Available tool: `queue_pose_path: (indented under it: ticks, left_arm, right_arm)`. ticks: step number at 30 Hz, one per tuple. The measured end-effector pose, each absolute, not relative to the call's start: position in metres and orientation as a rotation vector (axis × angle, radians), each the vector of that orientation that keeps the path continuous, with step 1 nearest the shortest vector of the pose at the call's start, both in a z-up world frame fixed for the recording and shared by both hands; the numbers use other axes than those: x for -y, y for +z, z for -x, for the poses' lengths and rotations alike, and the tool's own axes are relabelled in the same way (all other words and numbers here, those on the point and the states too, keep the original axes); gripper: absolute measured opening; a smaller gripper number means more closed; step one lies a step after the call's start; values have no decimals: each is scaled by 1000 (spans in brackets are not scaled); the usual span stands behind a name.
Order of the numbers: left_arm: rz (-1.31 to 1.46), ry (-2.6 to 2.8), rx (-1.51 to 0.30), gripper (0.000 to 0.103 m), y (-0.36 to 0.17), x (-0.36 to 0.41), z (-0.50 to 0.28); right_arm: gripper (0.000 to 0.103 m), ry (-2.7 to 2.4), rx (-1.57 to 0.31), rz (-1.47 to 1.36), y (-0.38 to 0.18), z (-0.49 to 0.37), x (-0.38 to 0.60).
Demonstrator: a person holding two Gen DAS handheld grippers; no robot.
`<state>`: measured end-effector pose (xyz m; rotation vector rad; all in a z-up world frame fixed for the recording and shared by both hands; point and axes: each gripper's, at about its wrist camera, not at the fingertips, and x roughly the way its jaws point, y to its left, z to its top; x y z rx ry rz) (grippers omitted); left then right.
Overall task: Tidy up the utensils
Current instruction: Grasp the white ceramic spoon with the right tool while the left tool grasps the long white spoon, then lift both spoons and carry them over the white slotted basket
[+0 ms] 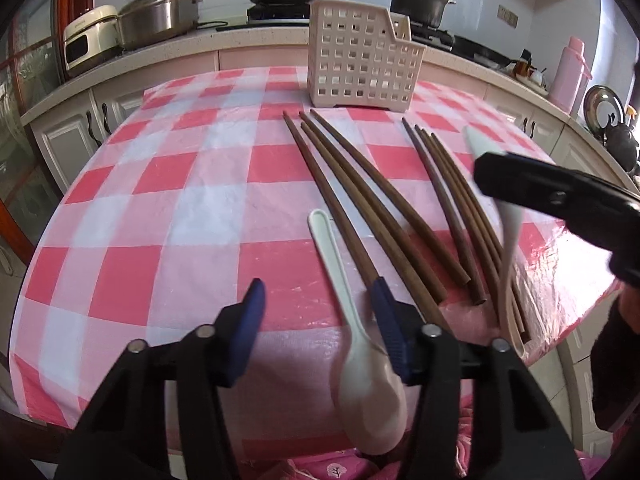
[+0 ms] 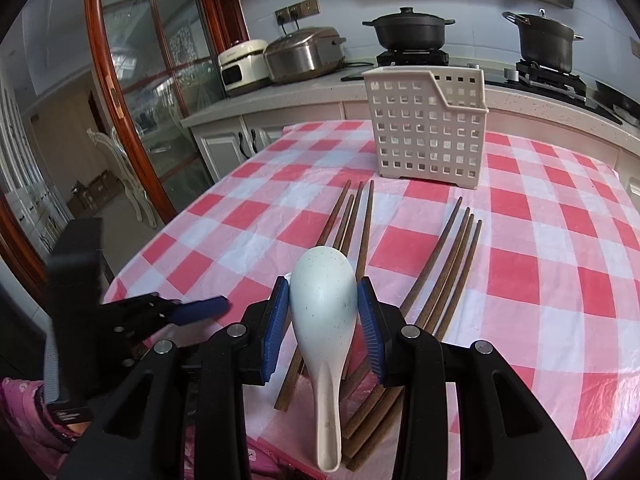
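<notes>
R gripper clamps a pale blue-white speckled ceramic spoon by the bowl, blue pads pressing both sides. Bowl back faces up, glossy; handle fades to cream. Long axis runs roughly along the fingers: bowl away from cam toward the basket, handle back toward cam, end hanging low over the near table edge. Spoon is lifted off the cloth, above the chopsticks. In L wrist view same spoon shows motion-blurred under the R gripper, so its outline is hard to read there.

L gripper is spread wide, nothing between the pads. A 2nd white spoon lies on the tablecloth just inside the gripper's R finger, near table edge; handle tip points away toward basket, slightly L, bowl toward cam. Contact w/ that finger: can't tell. In R wrist view the L gripper shows side-on at left, blurred.

Two groups of dark brown wooden chopsticks: L group of 4, R group of approx 4, all lying on red/white check cloth, thin tips toward basket, thick ends toward cam. Groups fan apart slightly. Near ends of R group partly hidden by blurred spoon in L view; near ends of both groups covered by gripper and spoon in R view.

Basket: beige plastic grid caddy, upright at far side of table, inside not visible.
</notes>
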<state>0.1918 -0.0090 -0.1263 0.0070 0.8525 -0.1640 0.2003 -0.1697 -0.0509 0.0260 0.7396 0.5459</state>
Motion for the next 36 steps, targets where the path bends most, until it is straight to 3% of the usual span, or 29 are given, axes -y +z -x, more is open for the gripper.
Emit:
queue_pose_path:
  ticks: [7, 13, 36]
  left_arm:
    - [-53, -152, -897, 34, -127, 19, -202]
    - [-73, -152, -900, 10, -127, 25, -204]
    - [35, -157, -679, 9, -61, -7, -192]
  right_arm:
    - [36, 555, -732, -53, -52, -199, 176]
    - [36, 556, -717, -71, -47, -197, 181]
    - [36, 551, -634, -88, -14, -199, 178]
